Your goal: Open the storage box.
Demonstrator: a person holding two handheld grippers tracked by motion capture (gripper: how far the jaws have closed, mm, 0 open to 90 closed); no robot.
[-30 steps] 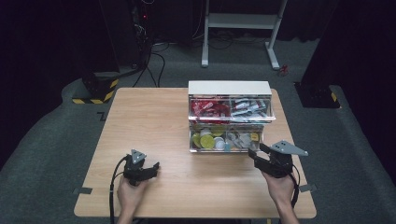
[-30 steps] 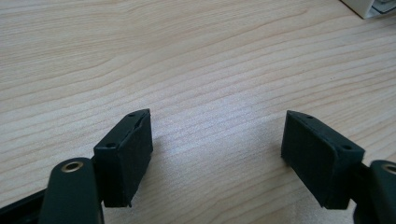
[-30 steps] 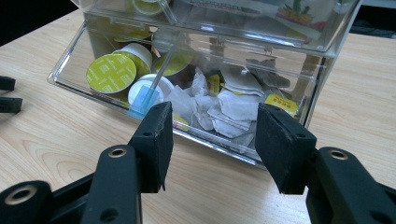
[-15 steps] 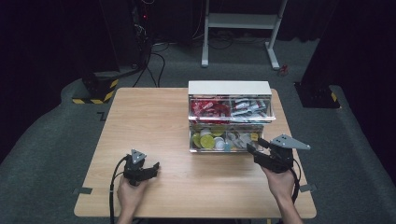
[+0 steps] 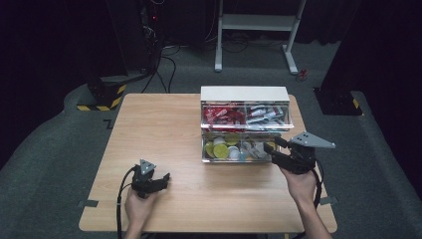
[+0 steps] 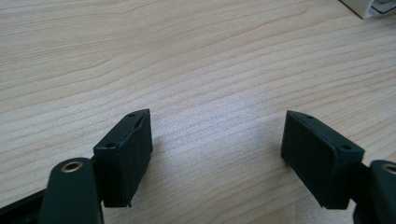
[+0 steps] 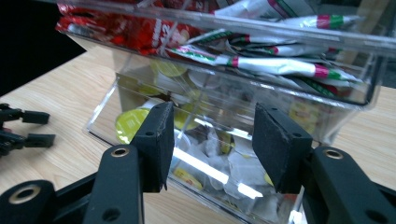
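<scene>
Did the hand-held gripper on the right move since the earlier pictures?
Yes. The right hand-held gripper has crept up the picture, closer to the clear drawer box on the table. Its jaws have just been closing, with nothing pinched.

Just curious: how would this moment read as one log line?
left fingers: open, over wooden table | right fingers: just closing, nothing gripped, at clear plastic drawer box

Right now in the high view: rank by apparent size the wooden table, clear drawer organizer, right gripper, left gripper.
1. wooden table
2. clear drawer organizer
3. right gripper, a bit bigger-looking than the left
4. left gripper
The two grippers look close in size; the right one's grey plate adds to it.
</scene>
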